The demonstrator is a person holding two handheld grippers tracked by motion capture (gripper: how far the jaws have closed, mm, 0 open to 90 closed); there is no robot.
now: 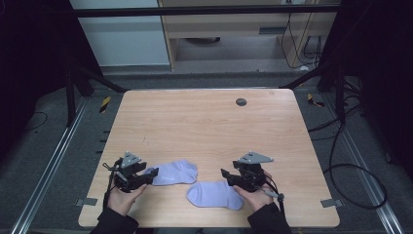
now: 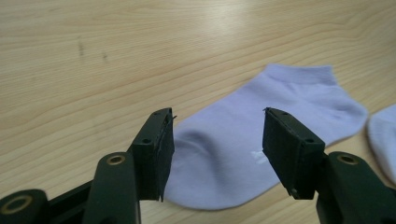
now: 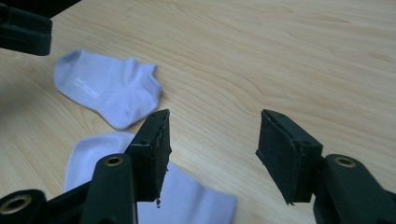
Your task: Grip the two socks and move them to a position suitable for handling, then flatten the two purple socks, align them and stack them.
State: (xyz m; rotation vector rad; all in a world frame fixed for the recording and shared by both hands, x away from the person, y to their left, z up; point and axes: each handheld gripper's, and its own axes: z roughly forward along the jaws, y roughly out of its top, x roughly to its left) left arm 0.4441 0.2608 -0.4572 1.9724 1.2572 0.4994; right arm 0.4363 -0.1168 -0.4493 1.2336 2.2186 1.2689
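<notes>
Left gripper (image 2: pixel 217 135): jaws spread, nothing between the pads, poised low over the toe end of the far sock (image 2: pixel 261 154). Right gripper (image 3: pixel 212 149): jaws likewise spread and empty, set at the end of the near sock (image 3: pixel 140 186) closest to the person's right hand (image 1: pixel 255 195).

Both lavender socks lie flat on the wooden table (image 1: pixel 204 122) near its front edge — the far sock by the left gripper (image 1: pixel 146 174), the near sock (image 1: pixel 214 195) just beside the right gripper (image 1: pixel 233 176), the two socks close together but apparently apart.

Recommended procedure for the grasp:
- Lower each gripper until the lower pad meets the tabletop.
- Close on a single edge of fabric — not a bunched fold.
- Lift evenly, so the sock hangs flat for pairing.
</notes>
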